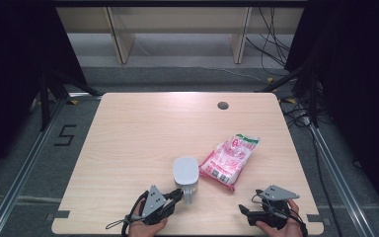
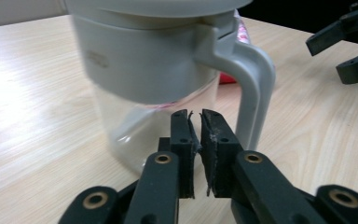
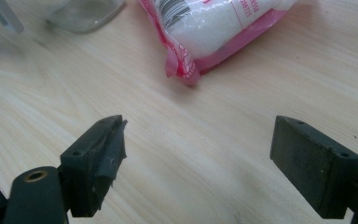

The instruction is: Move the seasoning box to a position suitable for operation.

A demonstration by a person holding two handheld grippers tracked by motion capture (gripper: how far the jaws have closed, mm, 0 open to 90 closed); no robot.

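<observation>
My left gripper [image 2: 196,122], jaws a narrow slit apart and holding nothing, sits just before the jug [image 2: 154,70] beside its handle [image 2: 251,88] on the worktop [image 2: 32,140].

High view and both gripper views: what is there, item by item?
Jug: one, clear body, grey lid and handle, near table edge, left of the bag.
Bag: one, pink and white, lying flat, right of the jug.
Table: one, light wood.
Grommet: one, grey, far side of the table.
Left tongs: one, black, nearly shut with a narrow gap, nothing between, by the jug handle.
Right tongs: one, black, wide open, short of the bag.
</observation>
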